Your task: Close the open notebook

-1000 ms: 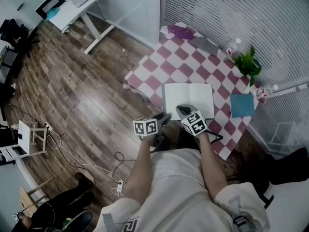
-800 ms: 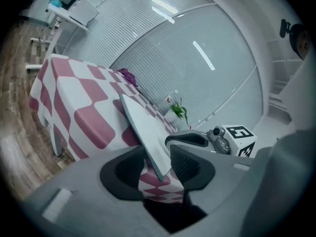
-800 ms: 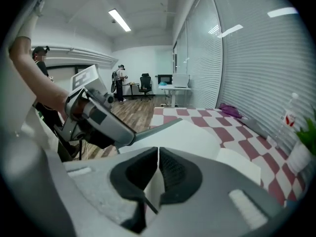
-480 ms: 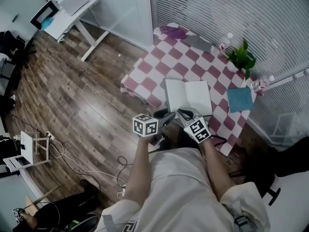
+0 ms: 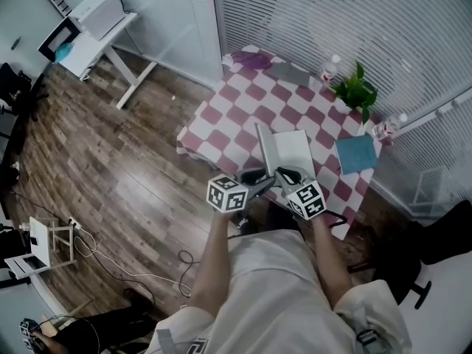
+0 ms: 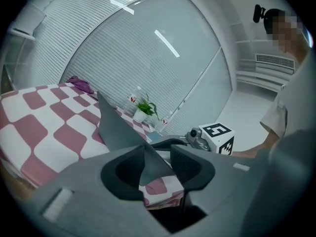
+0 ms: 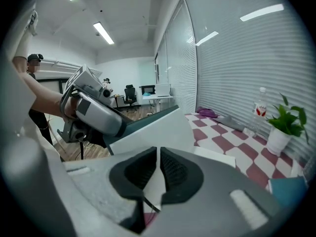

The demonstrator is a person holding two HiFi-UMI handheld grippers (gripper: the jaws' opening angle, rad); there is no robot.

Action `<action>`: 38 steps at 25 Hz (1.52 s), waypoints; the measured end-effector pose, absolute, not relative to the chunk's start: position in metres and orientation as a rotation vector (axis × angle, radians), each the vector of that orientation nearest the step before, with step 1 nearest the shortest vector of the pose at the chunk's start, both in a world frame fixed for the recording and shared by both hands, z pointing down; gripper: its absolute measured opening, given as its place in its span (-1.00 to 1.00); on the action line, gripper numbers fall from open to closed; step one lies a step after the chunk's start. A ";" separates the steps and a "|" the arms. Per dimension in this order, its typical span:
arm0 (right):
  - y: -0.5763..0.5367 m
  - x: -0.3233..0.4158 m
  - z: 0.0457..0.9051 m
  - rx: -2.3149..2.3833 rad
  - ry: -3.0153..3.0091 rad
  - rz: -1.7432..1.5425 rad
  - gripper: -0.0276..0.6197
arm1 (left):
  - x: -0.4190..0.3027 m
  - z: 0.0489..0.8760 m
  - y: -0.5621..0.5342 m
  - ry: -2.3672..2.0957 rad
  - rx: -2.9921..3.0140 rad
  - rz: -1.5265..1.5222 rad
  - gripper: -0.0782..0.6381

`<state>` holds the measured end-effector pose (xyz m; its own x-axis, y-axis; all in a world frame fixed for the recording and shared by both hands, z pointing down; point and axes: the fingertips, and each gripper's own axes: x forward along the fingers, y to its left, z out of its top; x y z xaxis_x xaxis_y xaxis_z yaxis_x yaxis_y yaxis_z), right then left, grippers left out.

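**Notebook half open on the checked table**

Head view: A table (image 5: 221,116) with a pink-and-white checked cloth stands on a brown wood floor (image 5: 110,146), next to white blinds (image 5: 354,13). The notebook (image 5: 295,152) lies near the table's close edge. Its left cover (image 5: 263,147) is tilted up. A bottle (image 5: 330,68) with a red label, too small to read, stands near a green plant (image 5: 356,92). The left gripper (image 5: 258,177) and the right gripper (image 5: 289,173) are both at the notebook's near edge.

Left gripper view: The jaws stand wide apart. The grey cover (image 6: 116,127) pokes up between them on a slant. The pads (image 6: 186,163) do not squeeze it.

Right gripper view: The jaws are almost together, with only a thin slit between them. A white page (image 7: 163,127) shows behind the slit. I cannot tell if the jaws pinch it.
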<state>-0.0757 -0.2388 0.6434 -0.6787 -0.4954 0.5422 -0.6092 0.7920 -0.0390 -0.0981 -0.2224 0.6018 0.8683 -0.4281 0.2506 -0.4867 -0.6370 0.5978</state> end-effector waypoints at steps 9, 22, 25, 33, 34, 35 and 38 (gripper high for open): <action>-0.246 -0.047 0.638 0.894 -2.436 0.308 -0.84 | -0.064 0.588 -0.230 -0.573 2.424 0.175 -0.31; -0.256 -0.007 0.646 0.973 -2.403 0.355 -0.84 | -0.020 0.589 -0.243 -0.518 2.453 0.199 -0.31; -0.258 0.001 0.649 0.975 -2.396 0.373 -0.84 | -0.012 0.592 -0.245 -0.502 2.442 0.193 -0.31; -0.261 0.015 0.656 0.984 -2.378 0.418 -0.84 | 0.006 0.595 -0.251 -0.464 2.441 0.209 -0.31; -0.263 0.017 0.658 0.988 -2.374 0.425 -0.84 | 0.008 0.596 -0.252 -0.459 2.440 0.210 -0.31; -0.264 0.020 0.659 0.992 -2.371 0.433 -0.84 | 0.010 0.597 -0.253 -0.455 2.440 0.212 -0.31; -0.265 0.026 0.664 0.994 -2.365 0.454 -0.84 | 0.016 0.600 -0.255 -0.444 2.436 0.218 -0.31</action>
<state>0.0257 -0.2645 0.6643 -0.5888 -0.5551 0.5875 -0.7331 0.6728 -0.0991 0.0162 -0.2546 0.6000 0.9290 -0.2602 0.2632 -0.3673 -0.7354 0.5695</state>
